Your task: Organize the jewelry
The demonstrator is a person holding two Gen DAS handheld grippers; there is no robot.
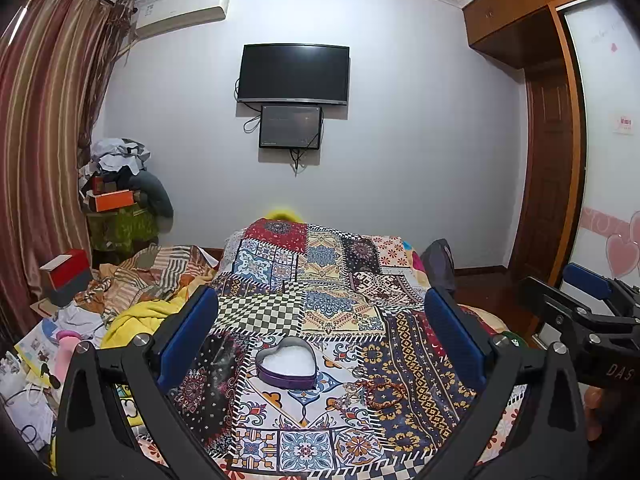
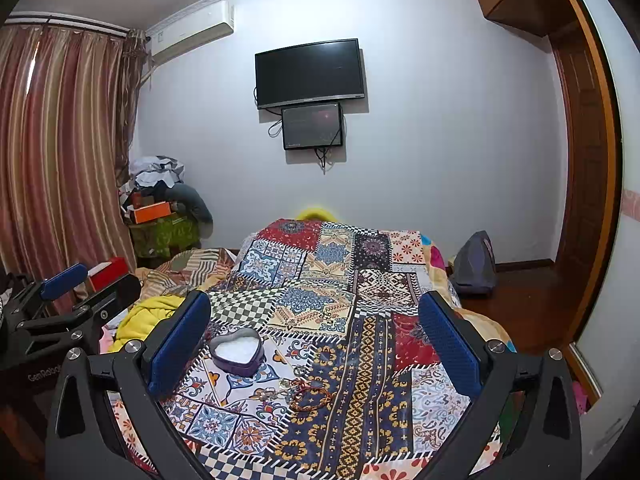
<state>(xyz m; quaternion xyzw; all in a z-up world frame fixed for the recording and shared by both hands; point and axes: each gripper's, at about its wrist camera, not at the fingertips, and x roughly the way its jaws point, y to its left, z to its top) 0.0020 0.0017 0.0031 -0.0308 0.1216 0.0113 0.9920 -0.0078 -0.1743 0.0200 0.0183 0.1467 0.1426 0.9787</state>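
Nothing picked up yet: left gripper (image 1: 320,340) and right gripper (image 2: 316,340) both hover spread wide, holding nothing. The red bead bracelet (image 2: 311,397) lies just right of the heart-shaped box (image 2: 237,352), so next is probably lowering onto it.

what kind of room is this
Most likely a home bedroom: a bed under a patchwork cover fills the middle, a TV hangs on the far wall, and striped curtains hang beside a built-in wooden wardrobe.
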